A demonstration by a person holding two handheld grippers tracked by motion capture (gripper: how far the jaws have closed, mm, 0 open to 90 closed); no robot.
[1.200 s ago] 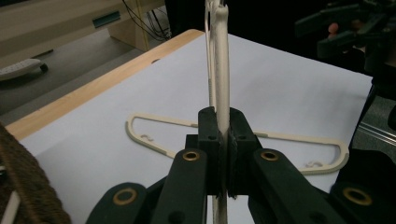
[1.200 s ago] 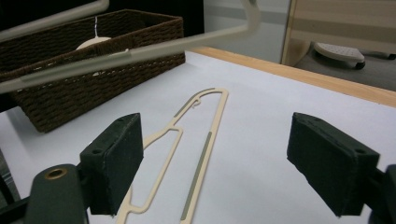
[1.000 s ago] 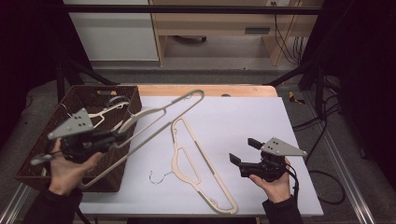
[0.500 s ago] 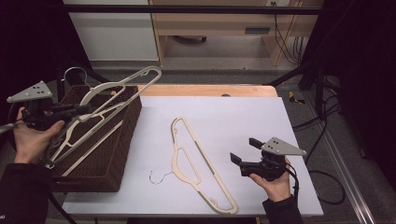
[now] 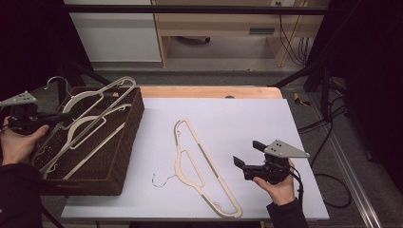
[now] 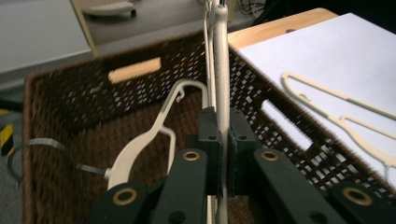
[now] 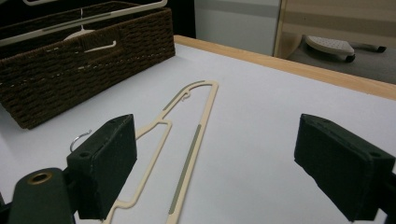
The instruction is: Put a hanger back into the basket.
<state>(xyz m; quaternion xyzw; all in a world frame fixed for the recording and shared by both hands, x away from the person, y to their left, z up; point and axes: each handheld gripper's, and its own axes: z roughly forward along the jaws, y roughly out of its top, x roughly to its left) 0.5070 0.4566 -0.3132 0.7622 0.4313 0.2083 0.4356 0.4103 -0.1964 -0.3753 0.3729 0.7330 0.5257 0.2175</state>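
Now the left gripper (image 5: 33,119), clamped on a cream hanger (image 5: 95,102), has lowered it over the basket (image 5: 124,142); the right gripper (image 5: 247,154) waits open beside the desk's remaining hanger (image 5: 199,164), probably next.

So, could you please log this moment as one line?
left gripper: shut on hanger over basket | right gripper: open, idle | second hanger: flat on table

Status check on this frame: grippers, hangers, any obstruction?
Left gripper shut on a cream hanger over the wicker basket. Right gripper open, idle. One hanger on the table. Nothing blocking.
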